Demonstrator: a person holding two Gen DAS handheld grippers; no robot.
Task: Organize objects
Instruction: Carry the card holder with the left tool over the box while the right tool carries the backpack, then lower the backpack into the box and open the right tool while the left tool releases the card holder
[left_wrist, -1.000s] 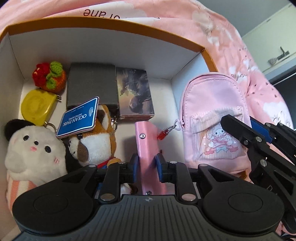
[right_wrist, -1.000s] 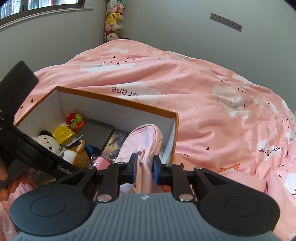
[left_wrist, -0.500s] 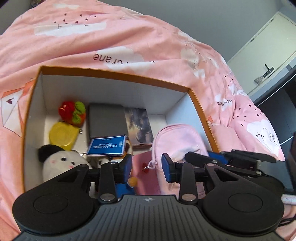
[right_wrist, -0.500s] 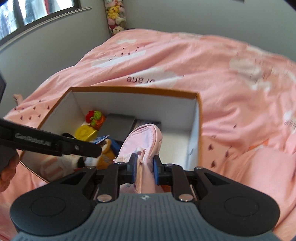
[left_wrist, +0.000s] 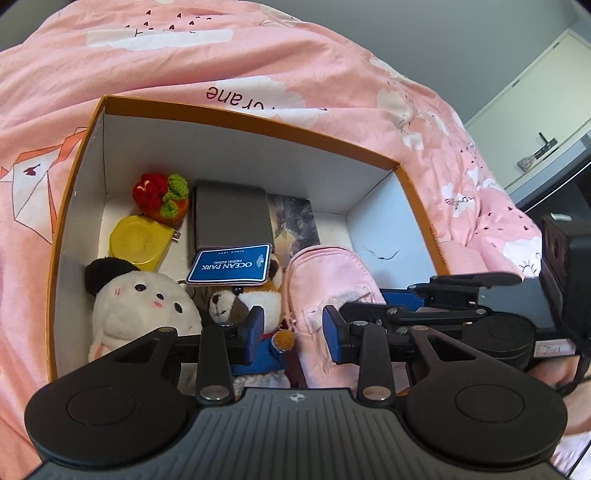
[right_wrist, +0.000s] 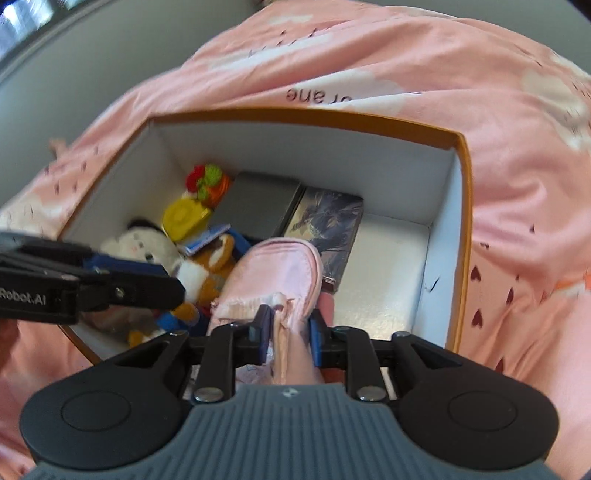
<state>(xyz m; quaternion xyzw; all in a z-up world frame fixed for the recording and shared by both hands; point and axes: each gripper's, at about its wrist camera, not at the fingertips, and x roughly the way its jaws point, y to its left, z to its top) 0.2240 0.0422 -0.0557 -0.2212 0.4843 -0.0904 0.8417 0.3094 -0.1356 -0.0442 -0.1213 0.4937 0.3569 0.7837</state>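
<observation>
- The pink mini backpack (right_wrist: 273, 273) stands upright inside the orange-rimmed box (left_wrist: 255, 122), right of the middle, its top leaning toward the back wall.
- Right claw (right_wrist: 288, 332) has the backpack's near end between its blue pads; its jaws have just been easing apart, and the left pad sits by the fabric while the right one seems just clear of it. Motion blur makes actual contact hard to call.
- Left claw (left_wrist: 291, 332) is parted and empty, hovering over the front of the box above the brown plush (left_wrist: 251, 299).
- The plush carries a blue "Ocean Park" tag (left_wrist: 231, 264); a white panda plush (left_wrist: 140, 306) sits at its left.
- Behind them: a yellow round case (left_wrist: 138, 242), a red-and-green crochet toy (left_wrist: 160, 197), a grey flat box (left_wrist: 231, 221) and a picture card box (left_wrist: 295, 221).
- The box rests on a bed with a pink quilt (right_wrist: 517, 184).
</observation>
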